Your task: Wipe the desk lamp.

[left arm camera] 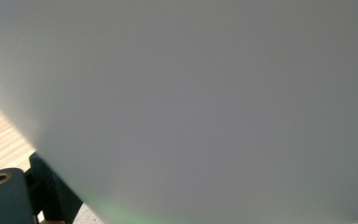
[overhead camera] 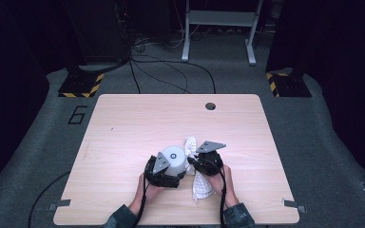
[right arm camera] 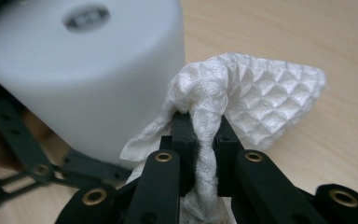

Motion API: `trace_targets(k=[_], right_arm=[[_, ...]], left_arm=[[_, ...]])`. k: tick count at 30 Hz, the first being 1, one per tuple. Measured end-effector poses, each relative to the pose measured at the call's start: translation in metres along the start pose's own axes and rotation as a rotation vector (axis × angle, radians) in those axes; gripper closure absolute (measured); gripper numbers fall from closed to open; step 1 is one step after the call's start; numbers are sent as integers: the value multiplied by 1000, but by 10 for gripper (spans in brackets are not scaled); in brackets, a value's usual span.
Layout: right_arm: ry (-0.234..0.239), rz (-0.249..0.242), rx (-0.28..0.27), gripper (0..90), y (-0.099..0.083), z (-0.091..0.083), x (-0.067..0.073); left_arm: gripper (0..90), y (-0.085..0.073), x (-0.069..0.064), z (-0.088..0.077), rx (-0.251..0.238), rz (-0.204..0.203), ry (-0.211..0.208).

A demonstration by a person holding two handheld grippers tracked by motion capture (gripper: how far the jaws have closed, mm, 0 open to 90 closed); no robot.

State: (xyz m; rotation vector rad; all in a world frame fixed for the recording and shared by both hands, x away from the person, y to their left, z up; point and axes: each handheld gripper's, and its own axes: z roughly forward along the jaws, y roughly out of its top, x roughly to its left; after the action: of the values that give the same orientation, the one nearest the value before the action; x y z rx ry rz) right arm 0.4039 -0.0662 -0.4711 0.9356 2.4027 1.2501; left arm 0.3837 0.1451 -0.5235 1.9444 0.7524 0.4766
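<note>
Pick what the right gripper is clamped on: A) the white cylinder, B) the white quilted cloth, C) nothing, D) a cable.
B: in the right gripper view, the right gripper has a bunched fold of the white quilted cloth pinched between its jaws, beside the white cylinder.

A pale wooden table with rounded corners point(overhead camera: 123, 118) stands on a grey carpeted floor point(overhead camera: 323, 142). Beyond it are a white metal frame point(overhead camera: 218, 19), black cables point(overhead camera: 171, 71) and yellow-and-black striped base plates point(overhead camera: 81, 85). The surrounding room lies dark.
</note>
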Motion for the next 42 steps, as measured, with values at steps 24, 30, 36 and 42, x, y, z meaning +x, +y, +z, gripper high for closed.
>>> trace_targets(k=[24,30,36,42], right_arm=[[13,93,107,831,-41,14,18],[17,106,126,829,-44,14,25],[33,109,126,827,-47,13,35],[53,122,121,824,-48,15,48]], left_arm=[[73,0,0,0,0,0,0],[73,0,0,0,1,1,0],[73,0,0,0,0,0,0],[73,0,0,0,1,0,1]])
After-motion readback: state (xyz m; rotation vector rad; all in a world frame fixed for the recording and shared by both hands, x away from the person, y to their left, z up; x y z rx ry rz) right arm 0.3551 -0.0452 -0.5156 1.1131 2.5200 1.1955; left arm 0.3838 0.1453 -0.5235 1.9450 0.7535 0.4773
